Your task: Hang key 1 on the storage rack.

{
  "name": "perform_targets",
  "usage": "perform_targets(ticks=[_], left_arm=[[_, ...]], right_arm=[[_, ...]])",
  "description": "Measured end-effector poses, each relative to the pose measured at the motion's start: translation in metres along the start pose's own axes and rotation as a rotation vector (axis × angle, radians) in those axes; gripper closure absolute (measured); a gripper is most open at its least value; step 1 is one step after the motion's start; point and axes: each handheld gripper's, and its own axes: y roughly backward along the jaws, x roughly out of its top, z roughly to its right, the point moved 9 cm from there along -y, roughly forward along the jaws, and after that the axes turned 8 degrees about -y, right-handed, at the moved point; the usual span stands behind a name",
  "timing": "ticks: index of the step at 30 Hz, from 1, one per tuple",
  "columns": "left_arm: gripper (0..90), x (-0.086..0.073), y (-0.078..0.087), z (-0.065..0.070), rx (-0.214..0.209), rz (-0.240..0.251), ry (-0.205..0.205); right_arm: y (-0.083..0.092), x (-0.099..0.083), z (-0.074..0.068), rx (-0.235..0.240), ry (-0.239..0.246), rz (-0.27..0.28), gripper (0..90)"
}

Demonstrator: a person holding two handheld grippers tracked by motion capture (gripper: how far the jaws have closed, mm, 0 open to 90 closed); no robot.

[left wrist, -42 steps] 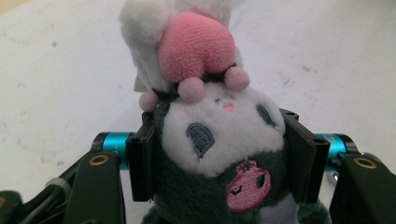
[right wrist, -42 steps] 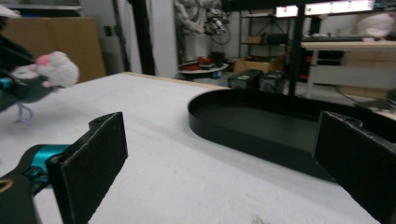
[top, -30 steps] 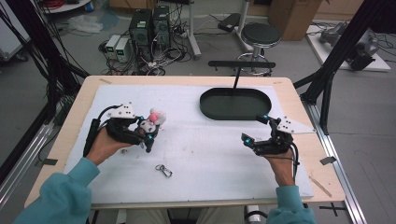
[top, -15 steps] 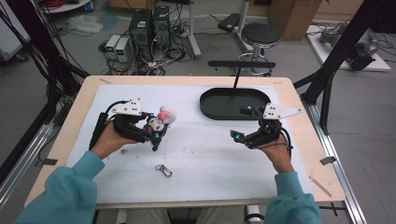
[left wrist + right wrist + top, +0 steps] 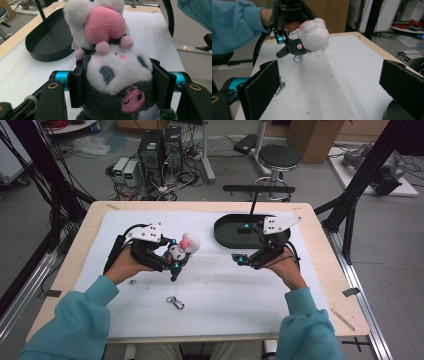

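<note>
1. The left gripper [image 5: 172, 262] has its fingers [image 5: 75, 87] clamped on a plush toy [image 5: 184, 247], one black pad pressed against each side of the toy's dark grey and white head.
2. The plush toy is held clear above the white mat [image 5: 225, 290], over the left half of the bench [image 5: 90, 245] and nearer its far edge than its near one.
3. In the left gripper view, the toy's white and pink top sticks out beyond the pads, with a pink embroidered patch low on its front.
4. In the right gripper view, a small pale ring [image 5: 297, 59] hangs under the toy.
5. The right gripper [image 5: 240, 259] is over the right half of the bench, its fingers [image 5: 262, 87] spread wide apart with nothing between them, pointing across toward the toy.
6. A black oval tray [image 5: 227, 227] sits near the far right corner of the bench, just behind the right gripper.
7. A small metal clasp [image 5: 175, 302] lies on the mat near the middle of the near edge, well apart from both grippers.
</note>
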Motion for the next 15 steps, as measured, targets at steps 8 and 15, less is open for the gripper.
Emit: perform_targets(ticks=[8, 15], left_arm=[[39.2, 0.009, -0.007, -0.001, -0.024, 0.015, -0.021], [39.1, 0.009, -0.015, 0.003, -0.055, 0.0, -0.039]], right_arm=[[-0.024, 0.013, -0.002, 0.082, 0.044, -0.051, 2.6], [-0.044, 0.015, -0.004, 0.136, 0.069, -0.092, 2.6]])
